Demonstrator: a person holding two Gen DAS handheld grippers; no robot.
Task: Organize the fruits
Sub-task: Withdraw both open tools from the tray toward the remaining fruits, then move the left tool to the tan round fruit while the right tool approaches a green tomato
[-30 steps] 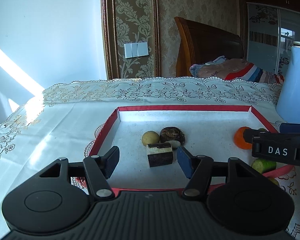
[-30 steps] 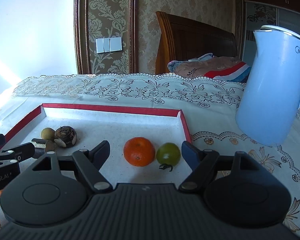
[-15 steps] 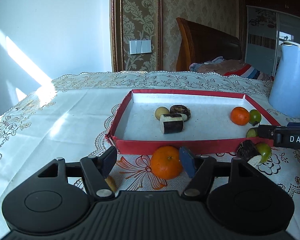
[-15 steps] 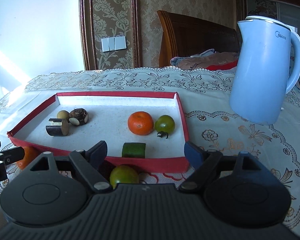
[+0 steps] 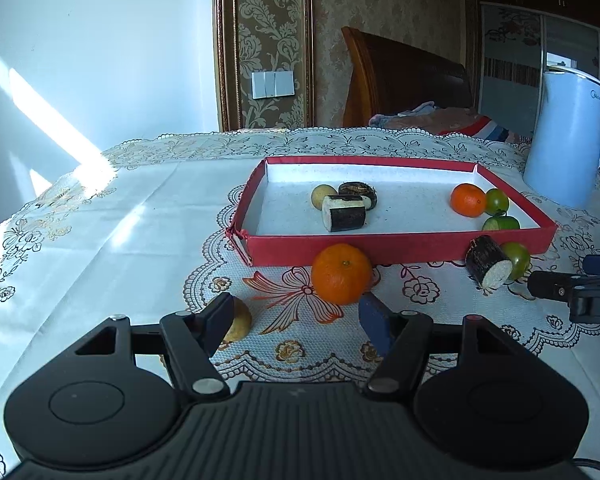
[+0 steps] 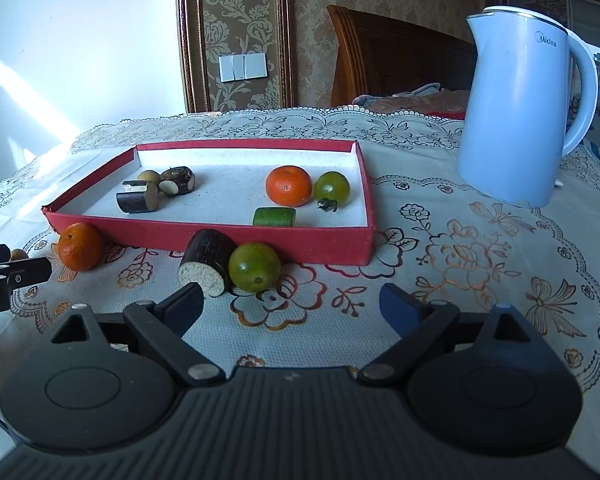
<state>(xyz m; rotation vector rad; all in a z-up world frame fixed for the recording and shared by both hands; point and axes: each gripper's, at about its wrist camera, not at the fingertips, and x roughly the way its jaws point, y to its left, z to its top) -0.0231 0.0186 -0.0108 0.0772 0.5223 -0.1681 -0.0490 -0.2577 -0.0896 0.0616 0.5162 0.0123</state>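
Observation:
A red tray [image 5: 400, 246] [image 6: 220, 236] holds an orange [image 5: 467, 199] [image 6: 289, 185], a green tomato [image 6: 331, 186], a green cucumber piece [image 6: 274, 216], a dark cane piece [image 5: 344, 218] [image 6: 137, 201], a brown fruit [image 6: 179, 179] and a small yellow fruit [image 5: 323, 195]. On the cloth in front lie another orange [image 5: 341, 273] [image 6: 79, 246], a dark cane piece [image 5: 487, 266] [image 6: 206, 262], a green tomato [image 6: 254, 267] and a yellow fruit [image 5: 238, 322]. My left gripper [image 5: 300, 320] is open and empty, just short of the orange. My right gripper [image 6: 292, 306] is open and empty, near the green tomato.
A pale blue kettle [image 6: 524, 112] [image 5: 566, 138] stands on the lace tablecloth right of the tray. A wooden headboard [image 5: 404, 80] and bedding lie behind the table. The right gripper's body shows at the right edge of the left wrist view [image 5: 580, 292].
Both grippers have pulled back from over the tray toward the near edge. The loose fruits in front of the tray have come into view. Both stayed open.

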